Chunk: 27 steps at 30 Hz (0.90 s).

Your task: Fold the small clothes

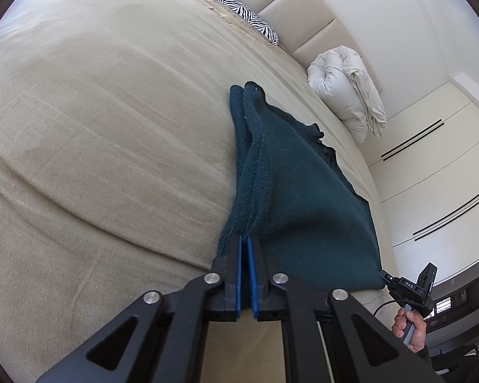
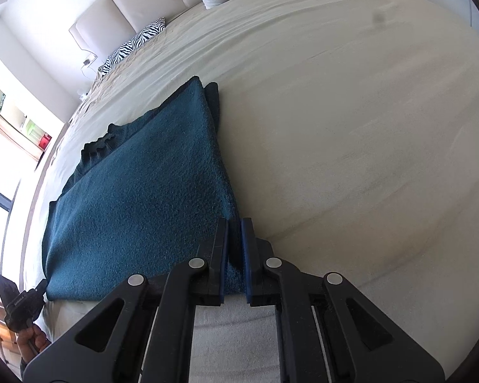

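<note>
Dark teal knit sweater [image 1: 303, 191] lies on the beige bedspread [image 1: 95, 127], near the foot edge of the bed. Left gripper [image 1: 244, 242] clamped on its near left corner; right gripper [image 2: 234, 223] clamped on its near right corner. Zebra-print pillow [image 1: 246, 16] and rolled white duvet [image 1: 345, 89] by the headboard.
</note>
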Available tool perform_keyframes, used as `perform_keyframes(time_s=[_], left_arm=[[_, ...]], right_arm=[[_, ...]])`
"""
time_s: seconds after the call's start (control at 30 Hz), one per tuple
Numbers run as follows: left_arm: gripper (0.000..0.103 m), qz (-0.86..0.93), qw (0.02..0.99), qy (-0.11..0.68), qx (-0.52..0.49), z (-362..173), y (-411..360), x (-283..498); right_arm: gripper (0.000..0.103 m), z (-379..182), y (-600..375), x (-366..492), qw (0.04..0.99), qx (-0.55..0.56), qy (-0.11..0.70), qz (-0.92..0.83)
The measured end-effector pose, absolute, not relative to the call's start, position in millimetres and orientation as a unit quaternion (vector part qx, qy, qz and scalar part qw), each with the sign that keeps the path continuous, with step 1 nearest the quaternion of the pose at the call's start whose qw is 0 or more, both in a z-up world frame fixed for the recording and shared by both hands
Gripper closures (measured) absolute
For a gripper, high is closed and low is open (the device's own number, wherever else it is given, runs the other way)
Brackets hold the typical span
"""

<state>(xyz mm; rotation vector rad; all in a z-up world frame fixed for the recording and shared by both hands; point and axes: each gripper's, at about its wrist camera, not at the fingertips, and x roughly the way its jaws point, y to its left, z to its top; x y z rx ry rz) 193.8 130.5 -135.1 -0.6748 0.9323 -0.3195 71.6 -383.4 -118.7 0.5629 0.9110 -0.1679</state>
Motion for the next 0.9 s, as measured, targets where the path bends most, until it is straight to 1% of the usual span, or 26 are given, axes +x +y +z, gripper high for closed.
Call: perform_keyframes(time_s=[0.2, 0.27, 0.3, 0.33, 0.4, 0.43, 0.47, 0.53, 0.63, 0.7, 0.8, 0.9], left_arm=[[0.095, -0.152, 0.825, 0.441, -0.320, -132.1, 131.3, 189.7], [0.089, -0.151, 0.826, 0.440, -0.320, -122.8, 134.8, 185.0], [0.081, -0.143, 0.832, 0.435, -0.313, -113.9, 135.9, 182.2], [0.075, -0.138, 0.841, 0.424, -0.307, -102.7, 137.3, 180.1], [0.059, -0.138, 0.857, 0.401, -0.294, -78.3, 136.7, 183.7], [0.054, -0.141, 0.863, 0.394, -0.282, -67.1, 131.5, 190.7], [0.052, -0.153, 0.867, 0.389, -0.272, -57.5, 123.6, 201.5], [0.051, -0.182, 0.869, 0.381, -0.259, -45.2, 101.5, 228.5], [0.051, -0.208, 0.873, 0.376, -0.231, -42.5, 62.7, 275.1], [0.051, -0.221, 0.863, 0.390, -0.231, -49.2, 38.4, 309.6], [0.051, -0.221, 0.864, 0.406, -0.201, -61.8, 7.4, 351.5], [0.051, -0.209, 0.854, 0.433, -0.199, -87.0, 1.9, 380.8]], right_arm=[[0.095, -131.2, -394.8, 69.3, 0.849, 0.302, 0.427, -0.069], [0.088, -127.1, -394.1, 66.0, 0.848, 0.304, 0.428, -0.069], [0.086, -121.7, -394.8, 62.9, 0.849, 0.304, 0.426, -0.075], [0.081, -114.5, -396.3, 58.5, 0.852, 0.304, 0.418, -0.086], [0.071, -95.0, -399.4, 52.1, 0.861, 0.303, 0.393, -0.112], [0.052, -84.6, -399.8, 53.3, 0.863, 0.308, 0.382, -0.117], [0.038, -76.0, -398.2, 58.2, 0.866, 0.320, 0.368, -0.110], [0.037, -60.4, -387.8, 83.7, 0.870, 0.343, 0.349, -0.058], [0.037, -61.5, -355.9, 146.8, 0.847, 0.389, 0.360, 0.038], [0.037, -74.4, -325.8, 192.5, 0.823, 0.408, 0.389, 0.076], [0.038, -97.5, -271.7, 252.6, 0.789, 0.420, 0.426, 0.142], [0.038, -128.1, -232.5, 293.6, 0.742, 0.454, 0.461, 0.173]])
